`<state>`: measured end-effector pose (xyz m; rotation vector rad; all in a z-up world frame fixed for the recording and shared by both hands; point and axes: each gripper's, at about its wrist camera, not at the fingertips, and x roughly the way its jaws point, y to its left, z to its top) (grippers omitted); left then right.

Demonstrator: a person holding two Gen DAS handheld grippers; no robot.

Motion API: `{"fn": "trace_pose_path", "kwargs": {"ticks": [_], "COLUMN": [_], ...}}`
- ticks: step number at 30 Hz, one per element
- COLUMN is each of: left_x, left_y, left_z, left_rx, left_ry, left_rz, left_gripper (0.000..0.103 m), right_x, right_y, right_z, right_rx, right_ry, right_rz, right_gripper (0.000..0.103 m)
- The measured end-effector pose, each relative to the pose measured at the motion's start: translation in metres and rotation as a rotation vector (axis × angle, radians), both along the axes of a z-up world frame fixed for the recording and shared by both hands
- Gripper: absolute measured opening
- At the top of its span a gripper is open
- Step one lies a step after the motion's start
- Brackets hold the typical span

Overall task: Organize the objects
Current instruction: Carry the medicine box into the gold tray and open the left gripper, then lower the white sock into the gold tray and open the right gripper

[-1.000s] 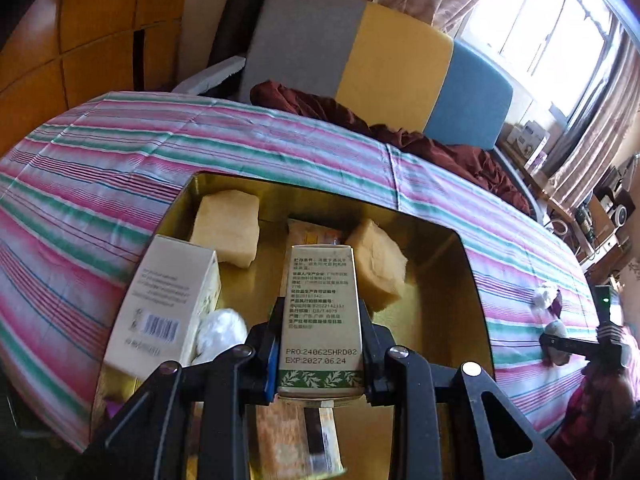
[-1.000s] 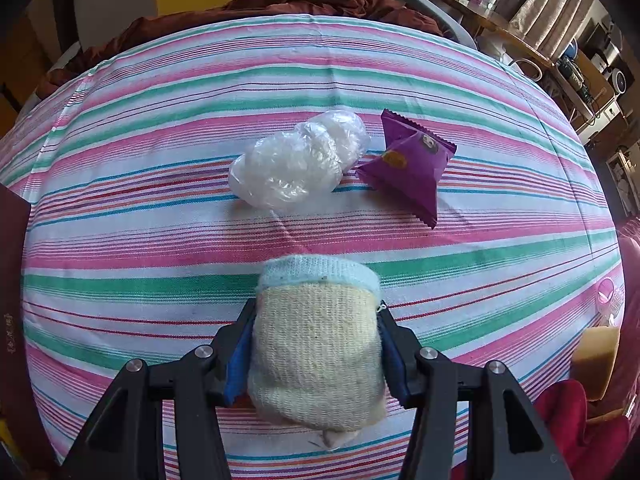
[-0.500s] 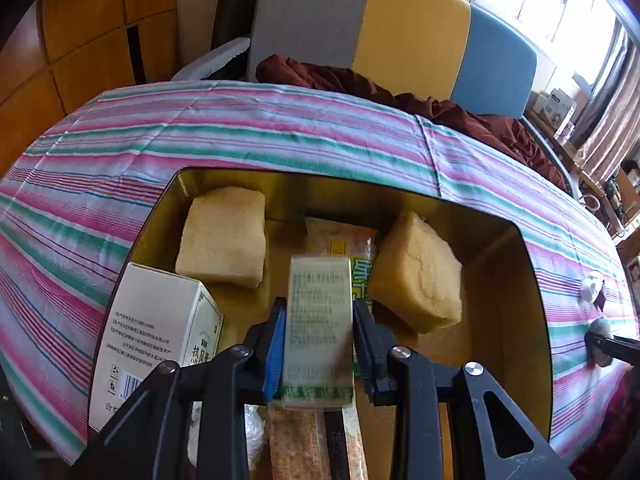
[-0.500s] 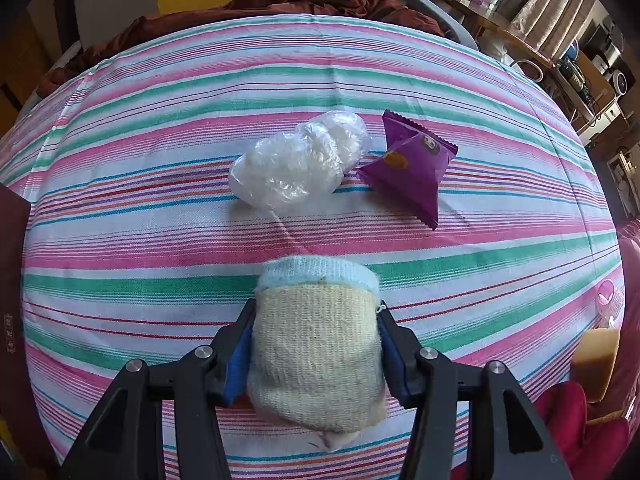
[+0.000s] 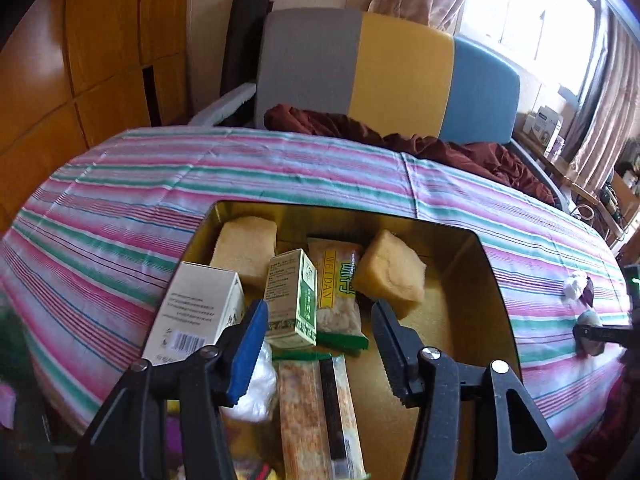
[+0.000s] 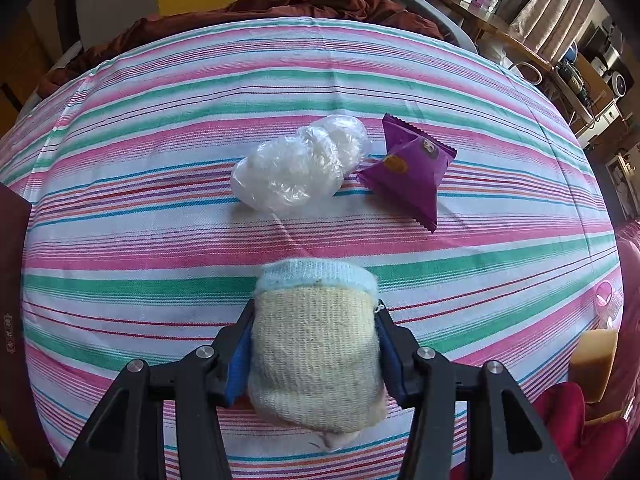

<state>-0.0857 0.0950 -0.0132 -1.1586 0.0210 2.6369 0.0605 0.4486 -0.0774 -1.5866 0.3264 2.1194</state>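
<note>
Letting go cleanly is the job for the left gripper (image 5: 320, 328): its jaws are opening, and the green carton (image 5: 291, 300) stands free just beyond them, low in the middle of the frame, inside the gold tin (image 5: 496, 280) beside a white box (image 5: 196, 312) and a snack packet (image 5: 336, 280). Best to back straight out so neither finger clips the carton. The right gripper (image 6: 316, 344), at the bottom centre of its view, is closing on a rolled sock (image 6: 316, 352) already pressed between its pads; lift it squarely, clear of the plastic bag (image 6: 300, 168) and purple sachet (image 6: 408, 168) lying above it.
</note>
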Motion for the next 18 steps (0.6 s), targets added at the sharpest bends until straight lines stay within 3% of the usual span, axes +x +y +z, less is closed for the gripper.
{"fn": "trace_pose_path", "kwargs": {"ticks": [4, 9, 16, 18], "left_x": [0.023, 0.041, 0.052, 0.054], "left_y": [-0.005, -0.011, -0.025, -0.030], "left_z": [0.011, 0.021, 0.022, 0.022], "left_rx": [0.009, -0.008, 0.004, 0.015], "left_ry": [0.042, 0.085, 0.092, 0.089], "left_rz": [-0.008, -0.013, 0.010, 0.020], "left_gripper": [0.056, 0.060, 0.061, 0.062], "right_x": [0.007, 0.008, -0.010, -0.035], "right_y": [-0.008, -0.034, -0.122, -0.138], "right_z": [0.005, 0.016, 0.062, 0.065], "right_rx": [0.022, -0.027, -0.114, -0.144], "right_ry": [0.000, 0.055, 0.223, 0.263], "right_rz": [0.009, 0.067, 0.214, 0.288], "right_gripper": [0.053, 0.053, 0.053, 0.053]}}
